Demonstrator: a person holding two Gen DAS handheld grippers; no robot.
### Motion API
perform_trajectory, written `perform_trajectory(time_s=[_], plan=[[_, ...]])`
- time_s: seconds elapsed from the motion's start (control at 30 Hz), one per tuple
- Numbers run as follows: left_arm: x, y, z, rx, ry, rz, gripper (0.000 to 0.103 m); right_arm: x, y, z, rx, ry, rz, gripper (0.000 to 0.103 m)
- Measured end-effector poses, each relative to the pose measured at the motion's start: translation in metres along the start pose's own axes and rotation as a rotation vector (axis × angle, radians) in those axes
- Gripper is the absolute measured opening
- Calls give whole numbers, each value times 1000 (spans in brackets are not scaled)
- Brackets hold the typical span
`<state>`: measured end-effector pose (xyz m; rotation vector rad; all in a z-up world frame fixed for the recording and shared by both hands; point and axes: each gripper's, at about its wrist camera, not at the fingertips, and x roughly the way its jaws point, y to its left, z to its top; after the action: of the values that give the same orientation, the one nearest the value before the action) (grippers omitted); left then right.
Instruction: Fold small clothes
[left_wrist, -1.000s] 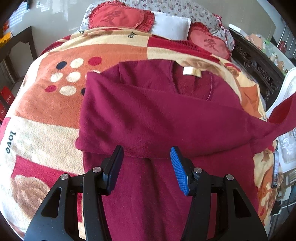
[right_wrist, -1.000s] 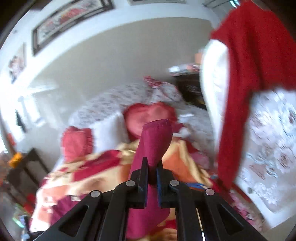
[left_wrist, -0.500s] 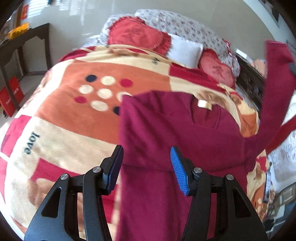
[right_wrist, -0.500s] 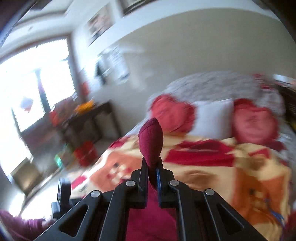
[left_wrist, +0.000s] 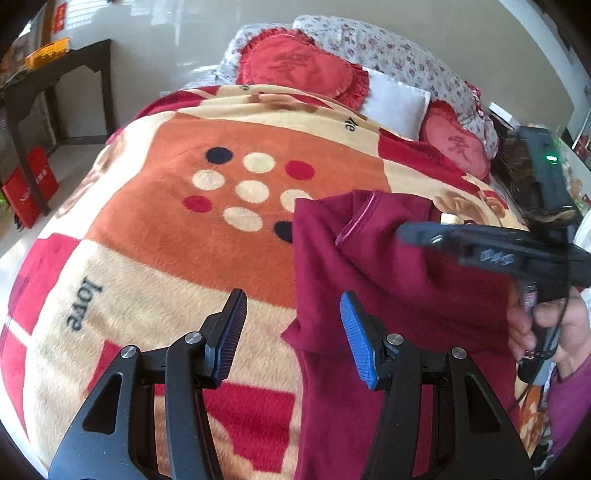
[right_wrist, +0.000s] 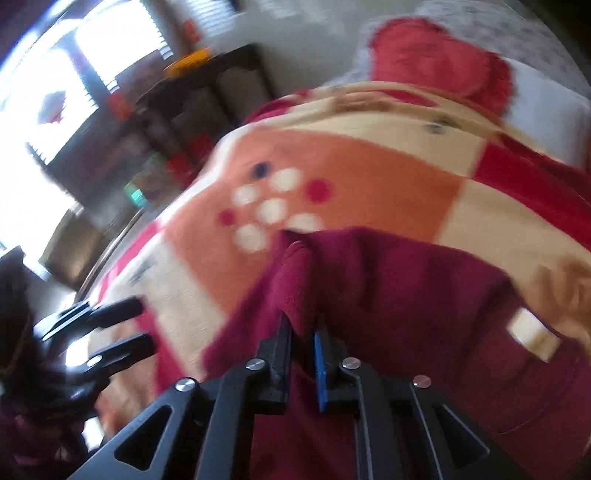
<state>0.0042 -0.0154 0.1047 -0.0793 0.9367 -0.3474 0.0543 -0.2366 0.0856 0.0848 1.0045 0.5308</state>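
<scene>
- Currently left gripper (left_wrist: 293, 332) fingers spread wide, holding nothing, above blanket (left_wrist: 155, 236) at sweater (left_wrist: 388, 295) edge
- Right gripper (right_wrist: 302, 334) fingers pinched tight on sweater sleeve (right_wrist: 295, 284)
- Sweater lies on the bed's blanket, partly folded

The blanket (left_wrist: 155, 258) reads "love" in dark letters.

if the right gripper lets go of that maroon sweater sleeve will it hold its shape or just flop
Likely flop: the maroon sweater bends and drapes softly over the blanket, with no stiffness showing. The right gripper pinches a bunched fold that sags either side. Its fuzzy knit probably grips the blanket, so it should stay put, not slide.
</scene>
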Motion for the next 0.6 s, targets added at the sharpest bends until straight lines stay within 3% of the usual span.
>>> perform_trajectory(time_s=[0.1, 0.2, 0.27, 0.33, 0.43, 0.6], plan=[[11, -4, 11, 31, -22, -6, 62, -41, -23, -11, 91, -107, -17, 29], [24, -8, 20, 26, -37, -32, 64, -81, -23, -24, 83, -183, -49, 44], [38, -13, 28, 38, -34, -29, 64, -98, -17, -39, 58, -208, -51, 44], [48, -17, 34, 51, -31, -43, 64, -101, -10, -60, 39, -200, 30, 44], [63, -25, 45, 68, -7, -87, 64, -82, 10, -87, 25, -134, 76, 44], [85, -39, 57, 82, 40, -138, 64, -59, 8, -118, 55, -96, 49, 44]])
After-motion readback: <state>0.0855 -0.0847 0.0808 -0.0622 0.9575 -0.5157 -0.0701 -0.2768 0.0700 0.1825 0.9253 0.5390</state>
